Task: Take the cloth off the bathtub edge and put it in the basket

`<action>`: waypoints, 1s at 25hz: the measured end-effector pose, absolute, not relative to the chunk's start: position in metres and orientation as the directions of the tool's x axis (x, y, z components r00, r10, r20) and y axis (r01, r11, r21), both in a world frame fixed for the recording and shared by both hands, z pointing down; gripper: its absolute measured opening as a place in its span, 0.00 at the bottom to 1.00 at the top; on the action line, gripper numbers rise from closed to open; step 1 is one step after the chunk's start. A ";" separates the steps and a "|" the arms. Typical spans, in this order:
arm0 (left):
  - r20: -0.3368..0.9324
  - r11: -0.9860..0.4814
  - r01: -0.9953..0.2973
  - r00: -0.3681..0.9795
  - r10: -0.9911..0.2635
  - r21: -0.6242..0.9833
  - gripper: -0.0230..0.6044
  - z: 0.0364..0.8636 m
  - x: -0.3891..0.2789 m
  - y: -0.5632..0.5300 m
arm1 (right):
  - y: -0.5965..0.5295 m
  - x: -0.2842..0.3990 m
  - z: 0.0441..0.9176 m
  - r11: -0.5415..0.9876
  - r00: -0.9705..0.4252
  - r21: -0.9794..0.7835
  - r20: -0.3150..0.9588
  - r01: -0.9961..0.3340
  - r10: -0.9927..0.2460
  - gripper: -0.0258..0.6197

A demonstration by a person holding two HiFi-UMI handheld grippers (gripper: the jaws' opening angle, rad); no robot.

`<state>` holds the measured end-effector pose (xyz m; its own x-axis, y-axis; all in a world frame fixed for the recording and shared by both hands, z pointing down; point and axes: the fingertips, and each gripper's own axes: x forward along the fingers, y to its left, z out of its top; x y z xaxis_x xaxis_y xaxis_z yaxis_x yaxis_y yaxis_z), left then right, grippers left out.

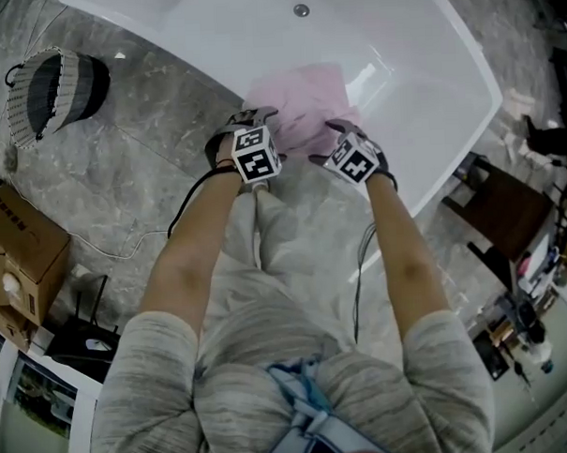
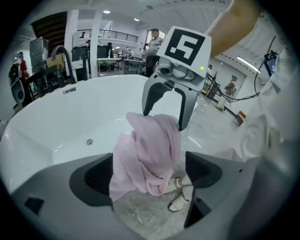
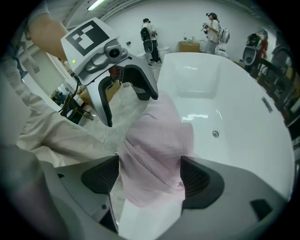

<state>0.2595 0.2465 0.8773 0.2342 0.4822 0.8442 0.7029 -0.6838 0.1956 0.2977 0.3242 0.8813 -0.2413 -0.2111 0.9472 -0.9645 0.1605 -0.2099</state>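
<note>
Left tool (image 2: 150, 174): released, jaws spread wide, straddling pink cloth (image 2: 149, 140), no squeeze visible. Right tool (image 3: 149, 176): also released, same cloth bunched between pads (image 3: 99, 176), unclamped. Cloth draped over bathtub edge (image 1: 178, 58), hanging down outer side toward floor. Next, likely: sink deeper over thick folds, clench on bunch rather than loose hem, avoid pinching rim, lift clear before swinging to basket (image 1: 57, 90), well apart on floor at left.
</note>
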 end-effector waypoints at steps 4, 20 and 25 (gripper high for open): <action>0.880 -0.635 0.752 0.168 0.444 0.177 0.81 0.896 0.265 0.250 | 0.331 0.299 0.894 0.166 -0.240 -0.211 0.954 -0.963 -0.181 0.63; 0.888 -0.555 0.803 0.074 0.454 0.217 0.80 0.919 0.283 0.256 | 0.325 0.294 0.915 0.122 -0.324 -0.309 0.936 -0.943 -0.136 0.63; 0.883 -0.535 0.822 0.091 0.459 0.193 0.58 0.912 0.289 0.256 | 0.319 0.284 0.912 0.102 -0.351 -0.339 0.925 -0.935 -0.145 0.53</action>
<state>0.2890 0.2558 0.9125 0.0913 0.4595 0.8835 0.8221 -0.5355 0.1935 0.2840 0.3193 0.9125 -0.3509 -0.1451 0.9251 -0.9353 0.1015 -0.3389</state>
